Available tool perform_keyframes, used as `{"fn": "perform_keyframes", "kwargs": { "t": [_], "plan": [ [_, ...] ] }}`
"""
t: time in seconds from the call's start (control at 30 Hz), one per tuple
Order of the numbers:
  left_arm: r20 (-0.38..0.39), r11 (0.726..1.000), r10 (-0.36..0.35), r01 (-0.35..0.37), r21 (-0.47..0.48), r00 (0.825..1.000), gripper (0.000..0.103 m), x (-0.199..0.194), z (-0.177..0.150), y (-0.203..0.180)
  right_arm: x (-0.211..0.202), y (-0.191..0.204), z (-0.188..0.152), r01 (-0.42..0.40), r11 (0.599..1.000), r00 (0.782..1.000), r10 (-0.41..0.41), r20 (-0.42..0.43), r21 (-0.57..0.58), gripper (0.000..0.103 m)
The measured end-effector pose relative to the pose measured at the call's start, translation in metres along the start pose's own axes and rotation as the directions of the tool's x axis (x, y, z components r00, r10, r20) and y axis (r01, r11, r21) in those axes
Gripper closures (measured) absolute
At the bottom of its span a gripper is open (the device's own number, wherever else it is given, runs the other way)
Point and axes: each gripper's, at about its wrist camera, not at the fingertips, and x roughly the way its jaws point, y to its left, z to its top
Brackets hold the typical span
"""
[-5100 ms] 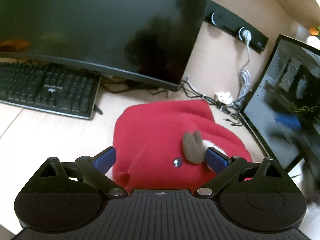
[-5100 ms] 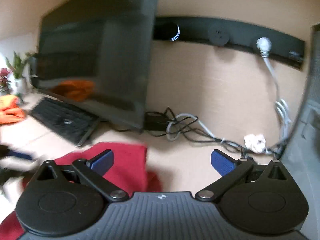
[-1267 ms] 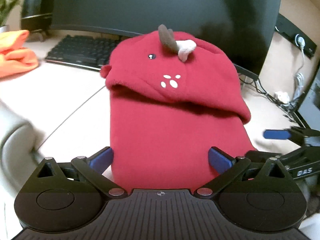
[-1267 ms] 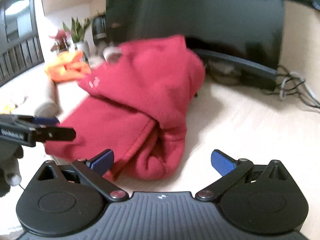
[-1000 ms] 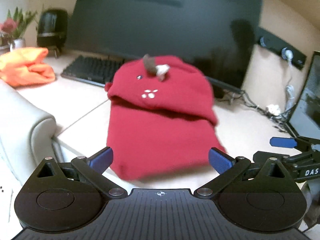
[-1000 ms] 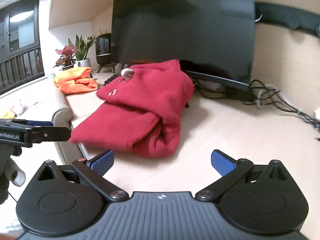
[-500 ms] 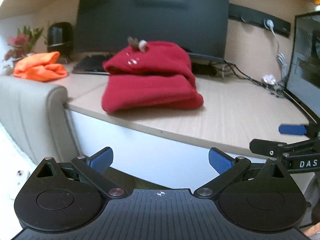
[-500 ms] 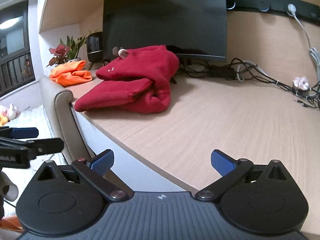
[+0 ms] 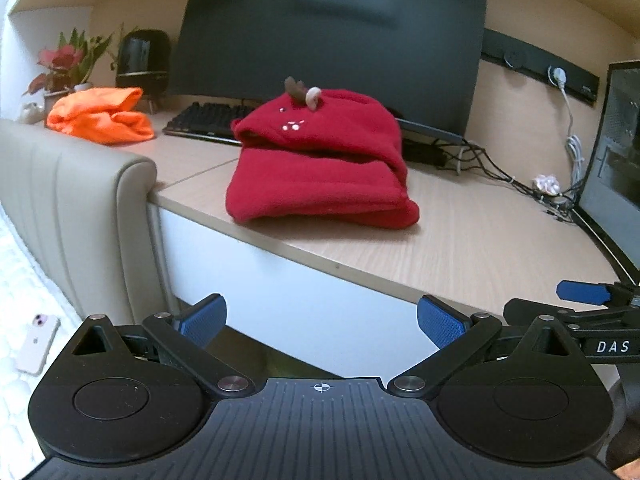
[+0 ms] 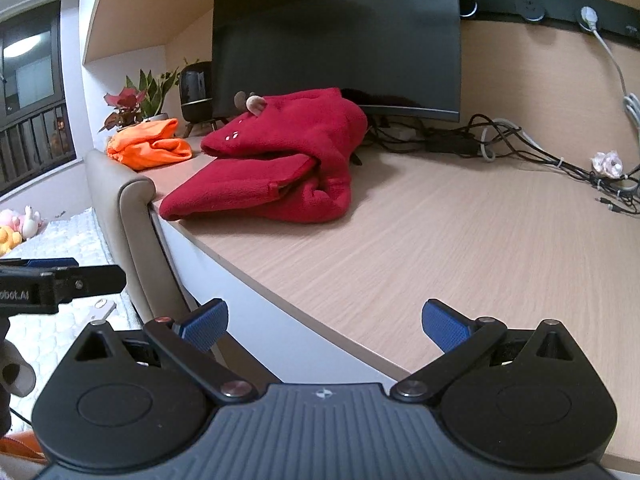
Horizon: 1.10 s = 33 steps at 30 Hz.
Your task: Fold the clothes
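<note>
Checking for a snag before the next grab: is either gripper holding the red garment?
No: the red garment lies folded on the desk, with both grippers open and clear of it.

Two wrist fisheye views, low and off the desk's front edge, facing the back wall.

Left wrist view: looks over the left gripper [image 9: 318, 322] across the desk [image 9: 480, 240], square on to the folded red garment [image 9: 320, 168]. Right wrist view: set further right, looks over the right gripper [image 10: 325, 322], angled leftward. Shared: garment, monitor [image 9: 332, 36], orange cloth [image 9: 100, 116], each other's gripper.
</note>
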Motion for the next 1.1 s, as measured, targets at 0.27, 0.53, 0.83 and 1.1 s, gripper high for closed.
{"fn": "perform_keyframes", "kwargs": {
  "t": [0.27, 0.53, 0.83, 1.1],
  "plan": [
    [0.001, 1.000, 0.013, -0.013, -0.021, 1.000, 0.000, 0.003, 0.000, 0.001, -0.003, 0.002, 0.000, -0.012, 1.000, 1.000, 0.012, 0.006, -0.011, 0.000],
    [0.009, 1.000, 0.008, -0.008, -0.020, 1.000, 0.000, 0.002, 0.001, -0.003, -0.003, -0.003, 0.002, -0.005, 1.000, 1.000, 0.005, 0.007, -0.010, 0.000],
    [0.010, 1.000, 0.006, -0.006, 0.008, 1.000, 0.000, 0.003, 0.004, -0.010, -0.005, -0.003, 0.002, -0.018, 0.999, 1.000, 0.019, 0.020, -0.031, 0.000],
    [0.009, 0.999, 0.018, -0.018, 0.041, 1.000, 0.000, 0.004, 0.002, -0.017, -0.001, -0.006, 0.000, -0.023, 1.000, 1.000, 0.023, 0.007, -0.018, 0.000]
  ]
}}
